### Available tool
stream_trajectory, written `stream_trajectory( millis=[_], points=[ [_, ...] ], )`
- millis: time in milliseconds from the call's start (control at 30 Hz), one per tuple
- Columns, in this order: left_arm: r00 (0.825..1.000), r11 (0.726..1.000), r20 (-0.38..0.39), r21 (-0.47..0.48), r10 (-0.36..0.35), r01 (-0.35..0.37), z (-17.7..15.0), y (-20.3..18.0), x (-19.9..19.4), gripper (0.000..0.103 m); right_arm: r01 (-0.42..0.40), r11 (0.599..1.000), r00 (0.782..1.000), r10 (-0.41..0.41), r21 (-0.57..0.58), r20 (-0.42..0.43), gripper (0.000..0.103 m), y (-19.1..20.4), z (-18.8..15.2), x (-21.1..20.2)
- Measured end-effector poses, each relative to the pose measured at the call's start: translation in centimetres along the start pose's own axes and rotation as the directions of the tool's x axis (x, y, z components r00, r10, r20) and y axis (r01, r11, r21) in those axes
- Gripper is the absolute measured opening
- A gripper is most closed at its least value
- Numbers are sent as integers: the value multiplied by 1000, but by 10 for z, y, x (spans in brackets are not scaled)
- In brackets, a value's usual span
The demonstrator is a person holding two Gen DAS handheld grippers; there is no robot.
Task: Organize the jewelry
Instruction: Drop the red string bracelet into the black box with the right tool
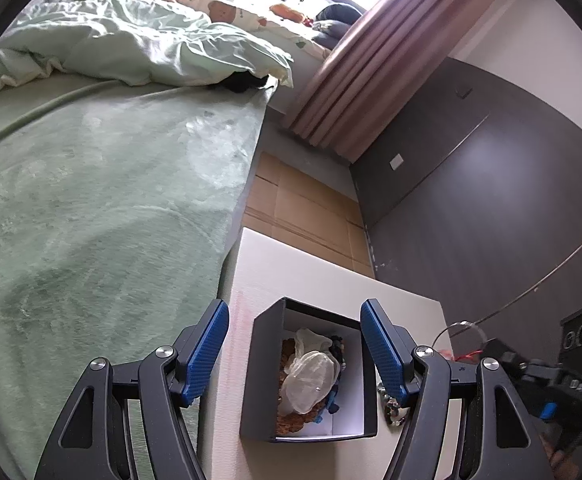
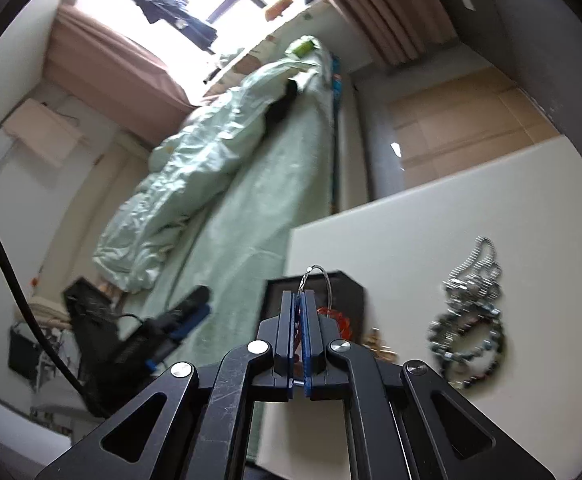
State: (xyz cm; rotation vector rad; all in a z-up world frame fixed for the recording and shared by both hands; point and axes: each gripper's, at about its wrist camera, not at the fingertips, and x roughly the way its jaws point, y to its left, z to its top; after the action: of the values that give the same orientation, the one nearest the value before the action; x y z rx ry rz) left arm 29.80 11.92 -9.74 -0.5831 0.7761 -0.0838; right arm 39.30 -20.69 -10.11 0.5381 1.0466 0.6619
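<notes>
Between the spread blue pads of the left gripper sits a dark open box with a pale inner lining, its walls clear of both pads; the gripper is wide open and holds nothing. Inside the box lie crumpled clear plastic pouches over a brown beaded piece and some blue bits, filling most of the floor and leaving a strip of white lining bare on the gripper's right side. Just beyond the box's right wall, partly hidden behind the right pad, a cluster of silvery beads rests on the white tabletop.

Pinched in the fully closed right gripper is a thin silver wire bangle, its loop rising past the fingertips with a red thread hanging beside it, above the box. To this gripper's right a heap of silver chains and beaded bracelets lies on the tabletop, well apart from the box, with bare white surface beyond it up to the far edge. The green bed runs along the tabletop's left edge
</notes>
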Motion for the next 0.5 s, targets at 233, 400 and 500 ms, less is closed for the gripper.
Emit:
stream_trajectory(
  millis=[233,400,500],
  points=[
    [1000,1000,16,-21,6,-6,2,8,-5,69,-70,994,997,71,-81,12,5,43,3,10],
    [999,999,26,-48,20,-18,3,17,-8,69,-104,992,994,101,-73,-41,5,48,0,30],
    [999,998,26,-58,21,-20,4,21,-8,69,-91,994,992,86,-57,-89,15,42,-1,43]
  ],
)
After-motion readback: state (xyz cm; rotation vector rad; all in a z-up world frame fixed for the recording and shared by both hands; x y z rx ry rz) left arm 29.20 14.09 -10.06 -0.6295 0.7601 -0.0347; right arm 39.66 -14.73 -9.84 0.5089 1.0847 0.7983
